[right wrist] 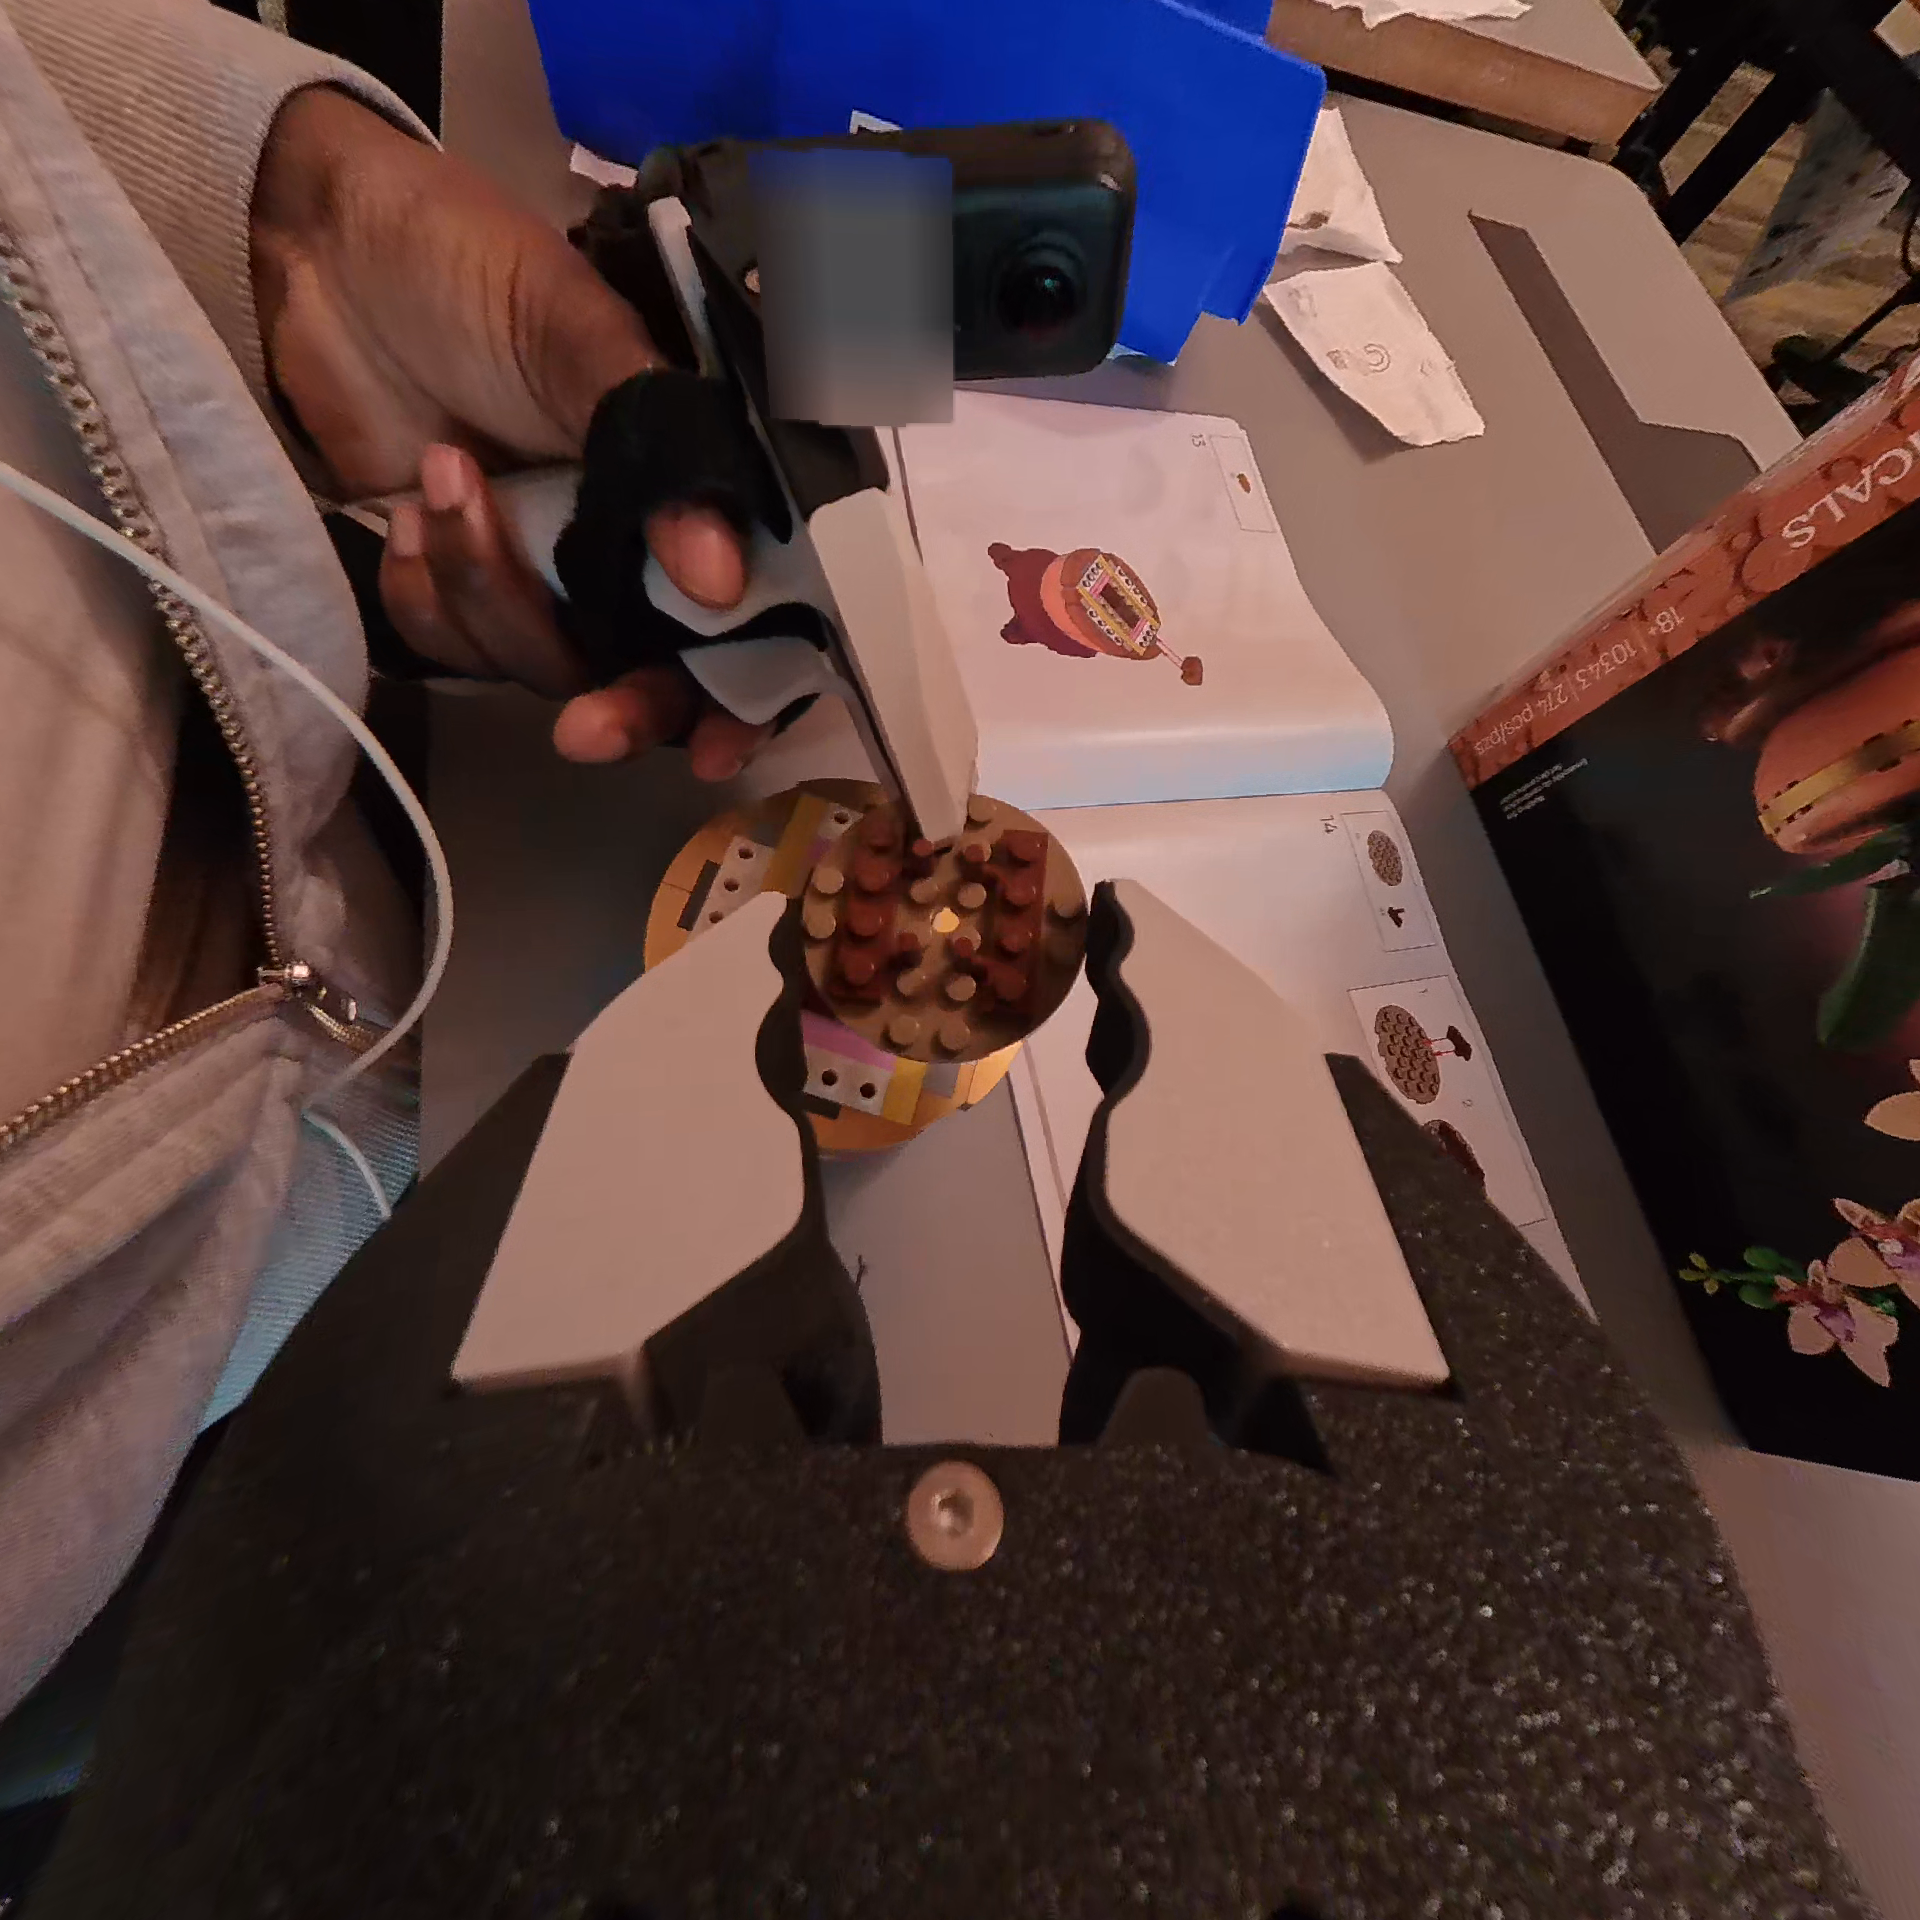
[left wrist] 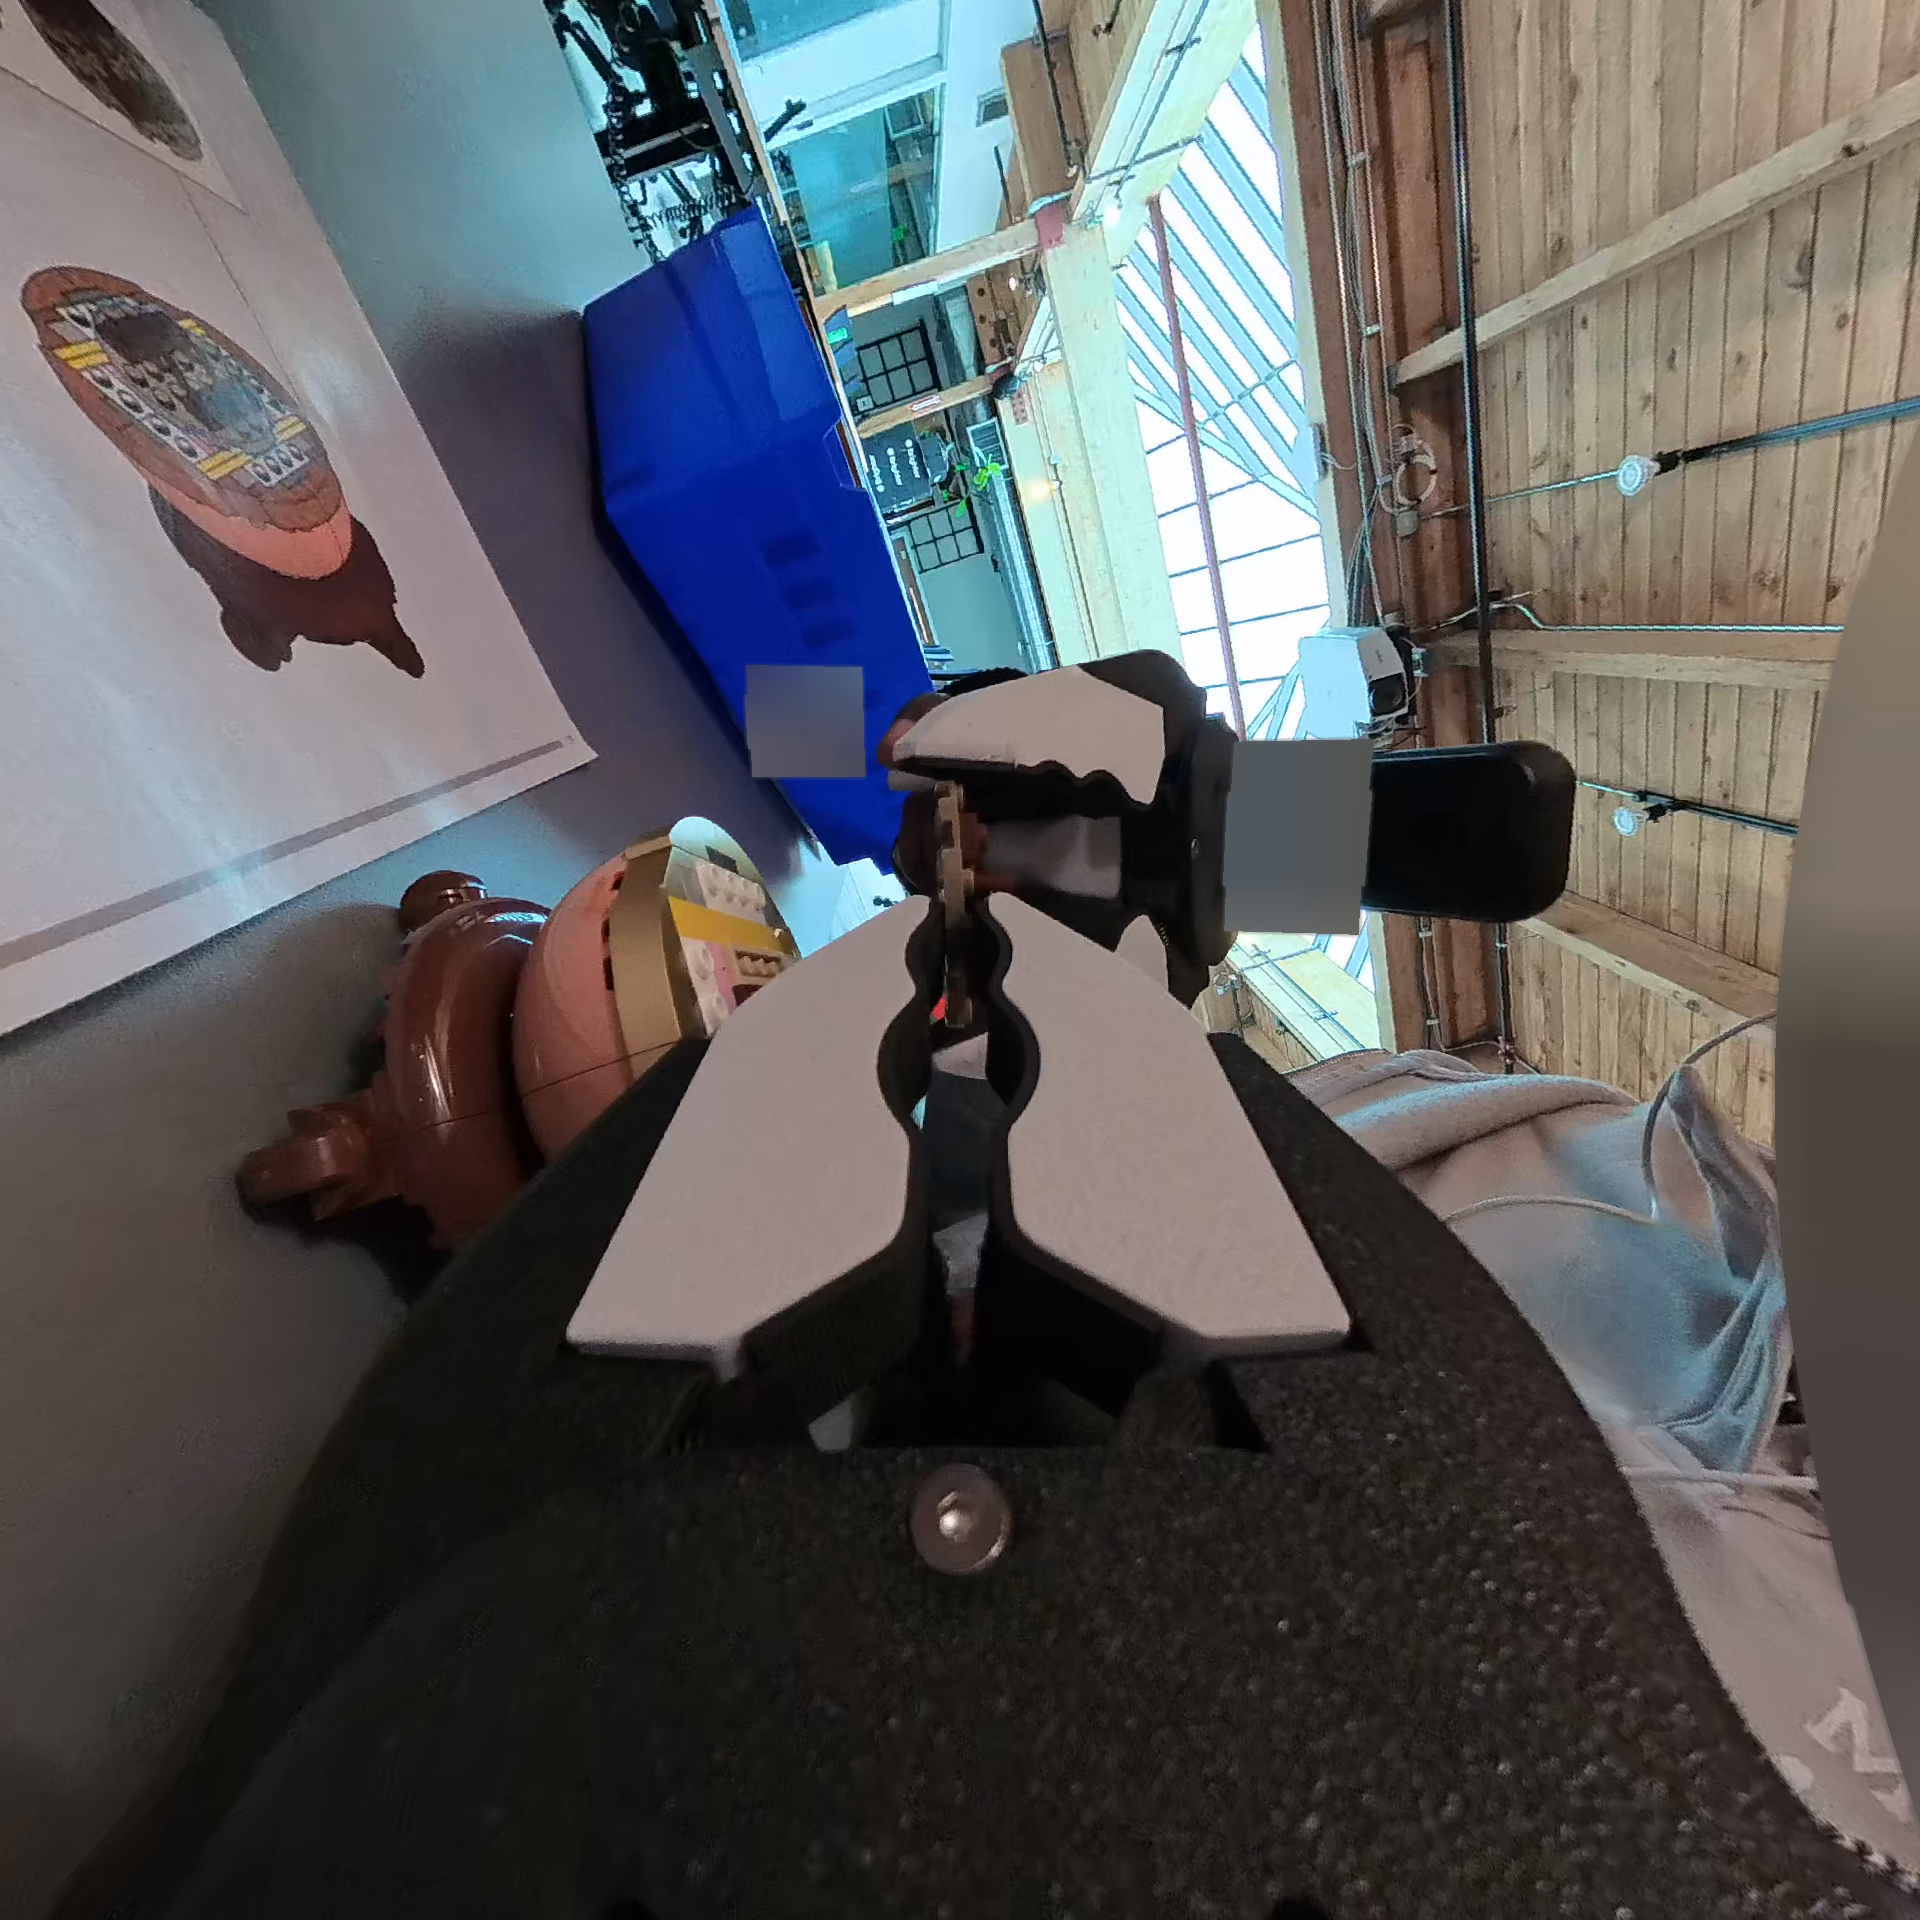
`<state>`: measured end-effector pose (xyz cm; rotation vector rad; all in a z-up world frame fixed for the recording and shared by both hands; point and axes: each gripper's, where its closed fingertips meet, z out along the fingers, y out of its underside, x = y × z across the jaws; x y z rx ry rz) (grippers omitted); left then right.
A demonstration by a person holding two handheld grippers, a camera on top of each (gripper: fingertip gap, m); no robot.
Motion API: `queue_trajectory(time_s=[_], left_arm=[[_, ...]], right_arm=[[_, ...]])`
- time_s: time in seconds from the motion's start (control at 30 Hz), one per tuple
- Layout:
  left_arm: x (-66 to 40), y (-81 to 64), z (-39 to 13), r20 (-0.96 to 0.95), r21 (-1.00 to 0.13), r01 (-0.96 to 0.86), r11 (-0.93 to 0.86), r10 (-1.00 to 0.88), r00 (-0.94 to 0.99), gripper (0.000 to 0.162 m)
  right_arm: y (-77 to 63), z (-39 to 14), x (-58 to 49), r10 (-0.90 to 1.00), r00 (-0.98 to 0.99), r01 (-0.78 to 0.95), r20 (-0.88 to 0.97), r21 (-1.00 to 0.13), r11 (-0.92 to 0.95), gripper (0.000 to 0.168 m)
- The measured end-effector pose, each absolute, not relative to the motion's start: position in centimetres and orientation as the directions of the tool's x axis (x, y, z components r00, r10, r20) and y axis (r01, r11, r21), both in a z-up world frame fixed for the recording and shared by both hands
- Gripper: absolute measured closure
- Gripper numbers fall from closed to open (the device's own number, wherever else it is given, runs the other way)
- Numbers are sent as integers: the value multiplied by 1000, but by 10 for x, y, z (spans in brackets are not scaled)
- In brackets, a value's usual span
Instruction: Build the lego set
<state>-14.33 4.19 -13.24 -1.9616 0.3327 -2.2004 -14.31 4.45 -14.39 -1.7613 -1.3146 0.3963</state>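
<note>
While the left gripper (left wrist: 954, 971) pinches the edge of a round tan studded lego plate (right wrist: 940, 930) dotted with brown pieces, its fingers nearly closed on the thin disc, the right gripper (right wrist: 940, 940) sits with its fingers spread wide on either side of that same plate, not clamping it. In the right wrist view the plate is held just above a rounded peach and gold lego pot (right wrist: 727, 883) with white and pink bricks showing at its top. That pot stands on a grey surface (right wrist: 1621, 260) beside an open white instruction booklet (right wrist: 1143, 623). A dark lego set box (right wrist: 1714, 935) with flower pictures stands to the right, and a blue plastic bin (right wrist: 935, 62) sits behind. A person's hand (right wrist: 468, 416) in a grey zipped sleeve grips the left tool's handle.
</note>
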Motion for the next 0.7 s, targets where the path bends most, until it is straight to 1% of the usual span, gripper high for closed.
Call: queue_trajectory(time_s=[0.1, 0.13, 0.33, 0.4, 0.43, 0.5, 0.57, 0.63, 0.7], left_arm=[[-143, 42, -131, 954, -279, -16, -960, -275, -123, 158], [-143, 42, -131, 953, -281, -16, -960, -277, -122, 158], [-144, 42, -130, 952, -280, -14, -960, -275, -131, 158], [-144, 41, -127, 951, -273, -15, -962, -267, -156, 154], [-145, 42, -125, 948, -275, -11, -961, -269, -168, 147], [-151, 46, -121, 937, -303, 14, -953, -300, -179, 137], [-162, 55, -119, 918, -356, 68, -932, -363, -159, 130], [-174, 65, -123, 901, -413, 117, -903, -424, -93, 128], [-186, 74, -130, 881, -468, 145, -872, -473, 1, 125]], right_arm=[[46, -144, -142, 891, 399, 601, 219, -796, -74, 114], [44, -144, -142, 895, 391, 603, 213, -794, -74, 117], [44, -144, -142, 896, 391, 593, 212, -802, -69, 117], [44, -141, -141, 893, 396, 579, 213, -813, -63, 117], [44, -140, -139, 891, 401, 572, 212, -818, -63, 117], [45, -137, -132, 885, 422, 552, 196, -830, -79, 117], [46, -136, -123, 875, 452, 527, 175, -844, -104, 117], [46, -137, -116, 873, 470, 491, 135, -861, -131, 117], [44, -134, -115, 876, 476, 419, 74, -895, -152, 117]])
